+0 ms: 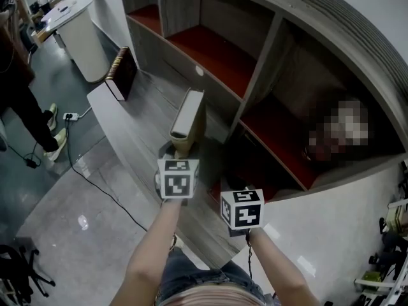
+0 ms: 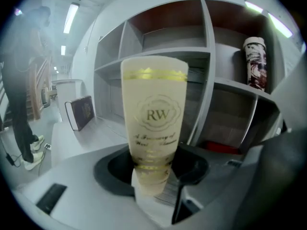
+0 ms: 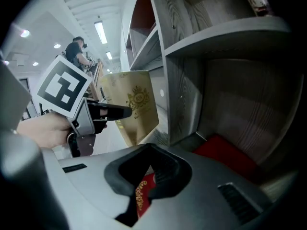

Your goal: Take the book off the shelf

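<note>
A cream book [image 1: 189,113] with gold print stands upright over the grey ledge [image 1: 137,129] in front of the shelf unit [image 1: 255,69]. My left gripper [image 1: 180,148] is shut on its lower end. In the left gripper view the book's spine [image 2: 154,114], lettered RW, fills the gap of the left gripper [image 2: 153,176]. The right gripper view shows the book [image 3: 136,104] from the side, with the left gripper [image 3: 117,112] on it. My right gripper [image 1: 234,195] hovers to the right, by a red-floored compartment. Something red with gold print [image 3: 141,195] shows in the narrow gap of the right gripper [image 3: 144,186].
A dark book [image 1: 121,74] stands on the far end of the ledge. A patterned canister [image 2: 254,63] sits in an upper right compartment. On the floor to the left are a white round stand [image 1: 80,27], a cable [image 1: 95,183] and a person's legs [image 1: 29,113].
</note>
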The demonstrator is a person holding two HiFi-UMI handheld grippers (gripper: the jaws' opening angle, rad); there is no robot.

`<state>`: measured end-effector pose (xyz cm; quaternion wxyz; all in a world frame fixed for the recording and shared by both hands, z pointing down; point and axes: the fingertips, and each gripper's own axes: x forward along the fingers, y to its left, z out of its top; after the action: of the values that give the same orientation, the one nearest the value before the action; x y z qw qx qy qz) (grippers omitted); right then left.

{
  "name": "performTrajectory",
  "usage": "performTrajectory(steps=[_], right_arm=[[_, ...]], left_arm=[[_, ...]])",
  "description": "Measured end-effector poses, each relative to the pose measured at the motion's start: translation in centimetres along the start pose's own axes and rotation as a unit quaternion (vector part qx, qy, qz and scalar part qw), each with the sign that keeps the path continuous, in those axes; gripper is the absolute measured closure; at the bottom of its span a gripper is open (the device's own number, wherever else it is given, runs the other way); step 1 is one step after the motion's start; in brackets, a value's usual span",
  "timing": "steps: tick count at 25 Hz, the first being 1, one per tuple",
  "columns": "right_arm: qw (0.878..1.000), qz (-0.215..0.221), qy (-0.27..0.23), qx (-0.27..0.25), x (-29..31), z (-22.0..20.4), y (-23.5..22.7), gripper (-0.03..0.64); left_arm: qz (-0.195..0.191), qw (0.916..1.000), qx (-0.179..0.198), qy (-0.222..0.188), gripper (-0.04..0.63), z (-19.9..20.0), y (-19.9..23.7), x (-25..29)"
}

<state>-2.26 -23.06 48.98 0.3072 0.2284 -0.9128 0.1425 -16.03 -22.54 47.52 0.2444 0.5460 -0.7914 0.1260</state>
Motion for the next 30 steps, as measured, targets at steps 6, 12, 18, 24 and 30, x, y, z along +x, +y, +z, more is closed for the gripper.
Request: performTrajectory(steps=[6, 12, 18, 24, 30], right_arm=[[1.000, -0.004, -0.007, -0.002, 0.2, 0.5, 1.8, 0.609], [1.000, -0.004, -0.007, -0.002, 0.2, 0.4, 3.9, 0.609], [1.000, 0.005, -0.013, -0.006, 0.4, 0.7, 6.5, 0.609], [1.000, 0.006, -0.021, -0.009, 0.5, 1.2, 8.7, 0.609], [1.000, -0.003, -0.023, -0.003, 0.7, 1.1, 9.7, 0.609]], left_arm=[[0.008, 0.9999, -0.001, 0.010, 0.383, -1.7, 2.7, -2.0], [0.014, 0.9999, -0.001, 0.003, 0.383, -2.1, 5.2, -4.3], [0.016, 0.9998, 0.006, -0.008, 0.383, -1.8, 7.0, -6.9], [0.021, 0.9997, 0.011, -0.005, 0.383, -2.8, 9.3, -9.1], [0.026, 0.9995, 0.017, 0.004, 0.383, -4.5, 11.2, -11.1]])
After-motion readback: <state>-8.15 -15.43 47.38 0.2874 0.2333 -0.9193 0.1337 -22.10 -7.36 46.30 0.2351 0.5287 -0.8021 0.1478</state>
